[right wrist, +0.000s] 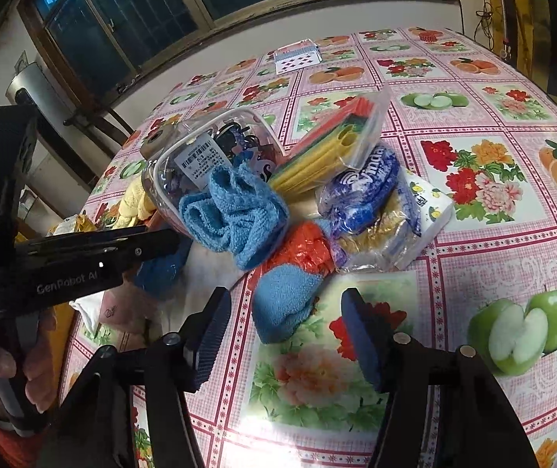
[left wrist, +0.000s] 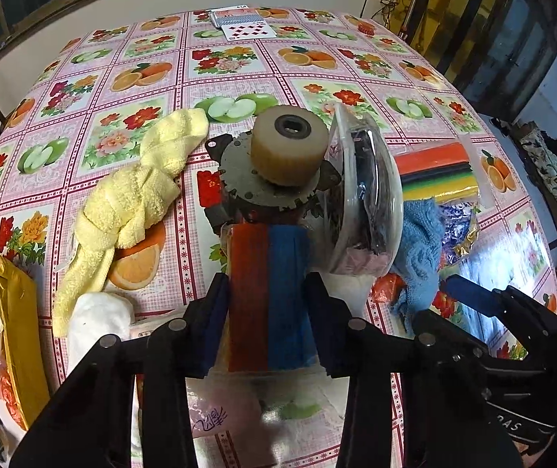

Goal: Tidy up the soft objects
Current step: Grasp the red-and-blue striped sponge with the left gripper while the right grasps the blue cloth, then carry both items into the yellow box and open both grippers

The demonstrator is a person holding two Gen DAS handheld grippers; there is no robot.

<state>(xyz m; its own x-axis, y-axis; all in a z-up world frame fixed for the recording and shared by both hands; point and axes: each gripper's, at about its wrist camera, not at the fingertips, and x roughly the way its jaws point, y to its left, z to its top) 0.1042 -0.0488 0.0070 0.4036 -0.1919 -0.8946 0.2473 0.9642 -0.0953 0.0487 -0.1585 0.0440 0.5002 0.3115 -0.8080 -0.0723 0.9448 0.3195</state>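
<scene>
On the table (left wrist: pixel 262 74), a red-and-blue cloth (left wrist: pixel 268 296) is pinched by the left gripper (left wrist: pixel 266 325) and could be snagged against the clear box (left wrist: pixel 368 195) leaning alongside, which may be toppled, while the right gripper (right wrist: pixel 286 335) is held spread near a blue towel (right wrist: pixel 284 300).

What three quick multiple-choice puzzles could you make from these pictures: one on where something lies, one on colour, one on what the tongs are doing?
1. The knotted yellow towel lies where relative to the toothed metal disc with the tan roller?
A left
B right
C on top

2. What colours has the block in the left tongs?
A green, white
B red, blue
C black, yellow

3. The right tongs are:
A open
B shut on a cloth
C shut, holding nothing

Answers: 1 A, towel sits left of the disc. 2 B, red and blue halves show. 3 A, both pads stand apart.
</scene>
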